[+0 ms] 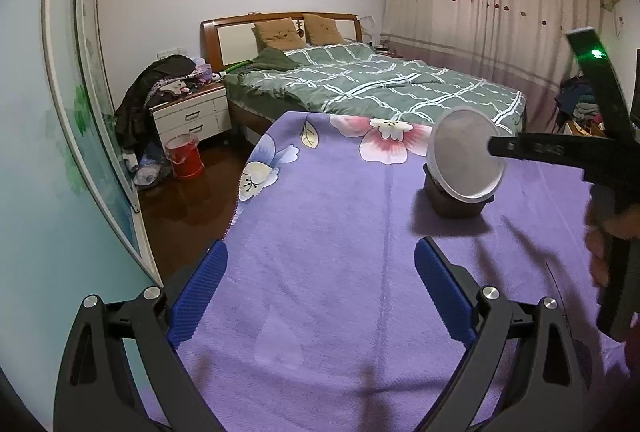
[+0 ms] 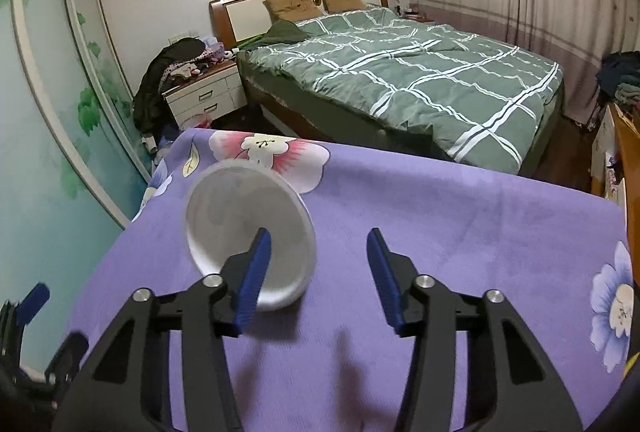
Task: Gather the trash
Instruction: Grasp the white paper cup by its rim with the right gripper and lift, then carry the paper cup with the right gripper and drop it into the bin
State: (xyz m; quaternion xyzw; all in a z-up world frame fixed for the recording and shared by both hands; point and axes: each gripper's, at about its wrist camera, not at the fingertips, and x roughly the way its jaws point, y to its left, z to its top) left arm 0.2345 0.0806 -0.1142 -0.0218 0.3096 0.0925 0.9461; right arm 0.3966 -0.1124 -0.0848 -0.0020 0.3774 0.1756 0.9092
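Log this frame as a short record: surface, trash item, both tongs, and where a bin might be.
surface: purple floral cloth
trash item: white plastic cup, tipped, mouth toward the right wrist camera
under cup: dark brown object, unclear what
right tongs: open, one finger at the cup's mouth, grip not closed
left tongs: open, empty, above the cloth
possible bin: red bucket on the floor by the nightstand

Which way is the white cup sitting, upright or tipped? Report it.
Tipped. The white cup shows its round mouth sideways toward the right wrist camera, not upward; one finger of the open right gripper overlaps its rim.
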